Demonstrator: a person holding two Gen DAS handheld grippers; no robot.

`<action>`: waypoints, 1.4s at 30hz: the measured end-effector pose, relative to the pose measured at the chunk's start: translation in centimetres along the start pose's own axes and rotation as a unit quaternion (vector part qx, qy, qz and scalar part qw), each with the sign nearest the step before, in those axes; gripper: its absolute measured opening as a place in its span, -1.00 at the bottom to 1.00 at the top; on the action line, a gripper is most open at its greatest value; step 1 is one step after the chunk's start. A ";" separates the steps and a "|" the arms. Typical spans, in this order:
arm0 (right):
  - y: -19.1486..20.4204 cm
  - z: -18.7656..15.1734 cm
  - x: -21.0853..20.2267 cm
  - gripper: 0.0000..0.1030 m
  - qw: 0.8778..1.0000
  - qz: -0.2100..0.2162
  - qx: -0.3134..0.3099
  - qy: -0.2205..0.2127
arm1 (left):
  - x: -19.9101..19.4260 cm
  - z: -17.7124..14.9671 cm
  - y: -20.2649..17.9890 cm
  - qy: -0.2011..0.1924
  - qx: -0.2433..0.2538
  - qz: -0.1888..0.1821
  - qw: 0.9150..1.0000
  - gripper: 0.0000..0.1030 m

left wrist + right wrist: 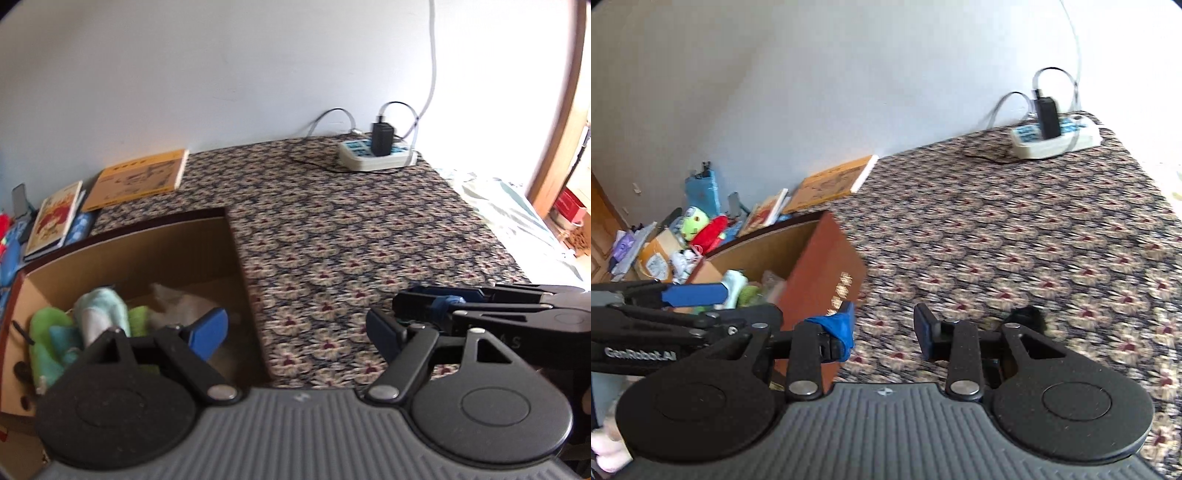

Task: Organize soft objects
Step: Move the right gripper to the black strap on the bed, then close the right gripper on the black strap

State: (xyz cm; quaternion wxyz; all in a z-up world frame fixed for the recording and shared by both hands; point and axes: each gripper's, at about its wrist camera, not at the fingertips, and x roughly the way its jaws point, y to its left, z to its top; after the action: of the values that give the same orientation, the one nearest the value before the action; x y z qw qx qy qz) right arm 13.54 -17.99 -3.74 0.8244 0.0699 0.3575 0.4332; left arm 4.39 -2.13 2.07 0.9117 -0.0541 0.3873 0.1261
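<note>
**Both grippers empty beside the box of soft things**

While I hold both tools above the patterned bench (351, 229), the cardboard box (236, 258) sits to the left of them, with the soft objects (99, 314) (green, pale blue and white cloths or toys, bundled together) lying inside it. My left gripper (295, 328) is the nearer one: its left finger hangs over the box's open top, its right finger over the bench, so the box wall falls between them. Its jaws stand wide apart and hold nothing. My right gripper (886, 332) hovers over bare bench just right of the box; its jaws are partly open, also empty, with a scrap of blue wrapping on its left finger. I judge that no loose soft item remains on the bench in view.
</note>
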 end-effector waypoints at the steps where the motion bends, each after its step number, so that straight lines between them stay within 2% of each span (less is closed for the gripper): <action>1: -0.5 -0.1 -0.3 -0.64 1.000 -0.008 -0.001 -0.001 | 0.1 0.1 -0.5 -0.001 0.004 -0.004 1.000 0.53; 6: -3.7 -0.8 -0.8 -0.63 0.998 -0.046 0.034 0.003 | 1.1 0.0 -3.1 0.006 0.023 -0.028 0.999 0.54; 10: -6.7 -1.2 -0.8 -0.63 0.993 -0.070 0.091 0.020 | 2.7 -0.8 -4.9 0.024 0.038 -0.059 0.997 0.54; 14: -8.5 -1.4 -0.7 -0.63 0.989 -0.094 0.114 0.030 | 4.9 -1.9 -6.1 0.047 0.048 -0.073 0.995 0.55; 22: -9.8 -1.9 0.1 -0.63 0.989 -0.100 0.103 0.043 | 9.1 -2.8 -6.9 0.086 0.020 -0.118 0.989 0.55; 29: -9.9 -1.6 1.7 -0.64 0.993 -0.086 0.072 0.047 | 11.6 -2.0 -7.0 0.066 0.002 -0.127 0.990 0.54; 33: -9.9 -1.2 2.7 -0.65 0.994 -0.077 0.064 0.048 | 13.3 -1.5 -6.8 0.075 -0.012 -0.142 0.987 0.51; 36: -9.8 -0.9 3.5 -0.65 0.994 -0.077 0.055 0.050 | 14.1 -1.3 -7.0 0.080 -0.011 -0.150 0.985 0.42; 38: -9.8 -0.8 4.1 -0.66 0.994 -0.081 0.049 0.054 | 14.7 -1.2 -7.0 0.084 -0.007 -0.153 0.985 0.18; 42: -9.8 -0.7 5.0 -0.67 0.994 -0.076 0.048 0.056 | 16.2 -1.1 -6.9 0.101 -0.010 -0.161 0.982 -0.15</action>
State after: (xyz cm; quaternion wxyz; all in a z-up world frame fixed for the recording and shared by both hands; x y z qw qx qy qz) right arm 21.38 -20.34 -11.03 0.8293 0.0570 0.4279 0.3548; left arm 16.32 -5.97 -10.36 0.8754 -0.1379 0.4626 -0.0247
